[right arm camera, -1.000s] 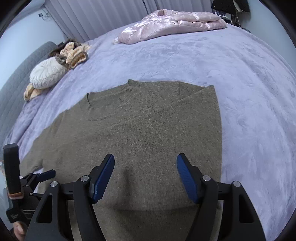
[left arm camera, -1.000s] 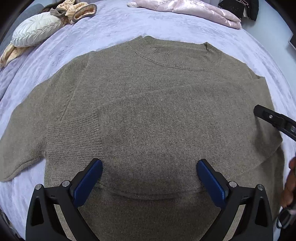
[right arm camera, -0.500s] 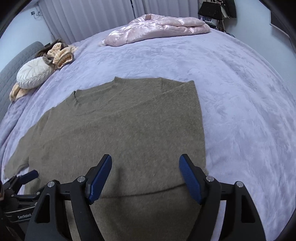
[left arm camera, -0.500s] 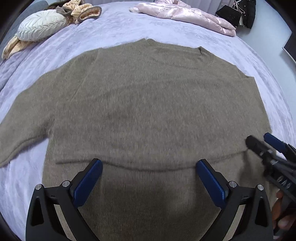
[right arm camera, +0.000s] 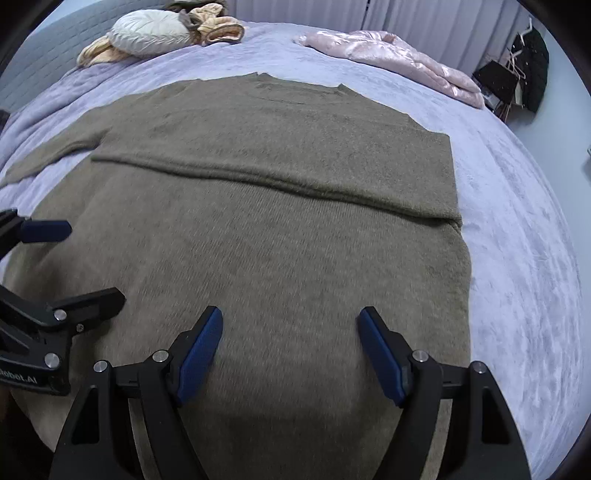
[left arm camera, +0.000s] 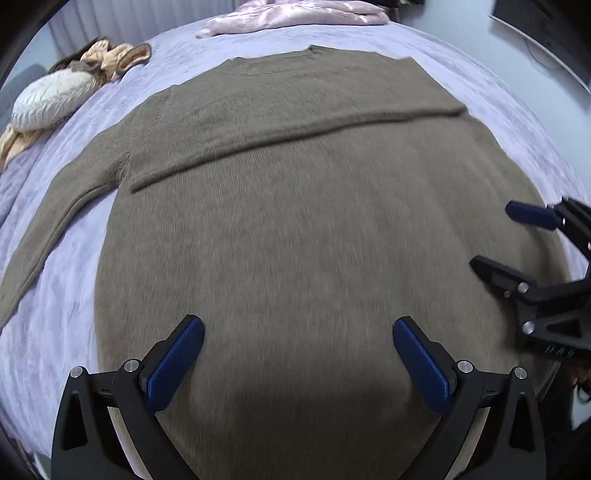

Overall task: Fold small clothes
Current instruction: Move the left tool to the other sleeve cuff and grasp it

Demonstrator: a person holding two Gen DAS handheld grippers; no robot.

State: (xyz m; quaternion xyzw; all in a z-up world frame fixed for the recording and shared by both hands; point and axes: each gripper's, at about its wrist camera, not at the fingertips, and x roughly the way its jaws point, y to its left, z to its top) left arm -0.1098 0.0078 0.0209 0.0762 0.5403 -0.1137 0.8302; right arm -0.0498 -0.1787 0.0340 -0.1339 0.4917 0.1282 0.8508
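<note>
An olive-brown knit sweater (left arm camera: 295, 221) (right arm camera: 277, 240) lies flat on the lavender bedspread (left arm camera: 44, 332) (right arm camera: 517, 258), collar at the far side. One sleeve is folded across the chest, and its edge (left arm camera: 295, 136) (right arm camera: 258, 177) runs as a ridge from side to side. The other sleeve (left arm camera: 55, 221) (right arm camera: 48, 151) stretches out to the left. My left gripper (left arm camera: 297, 323) (right arm camera: 94, 260) hovers open over the lower body of the sweater, nothing between its blue pads. Beside it my right gripper (right arm camera: 291, 312) (left arm camera: 495, 236) is open over the same area, holding nothing.
A pink satin quilt (left arm camera: 295, 14) (right arm camera: 399, 62) lies bunched at the far side of the bed. A white ribbed pillow (left arm camera: 51, 99) (right arm camera: 151, 33) and beige cloths (left arm camera: 114, 59) sit at the far left. Dark clothes on a chair (right arm camera: 517, 81) stand past the bed's right corner.
Both grippers have drawn back from the chest toward the hem and rolled. The collar now sits farther off, and each gripper shows more fully in the other's view.
</note>
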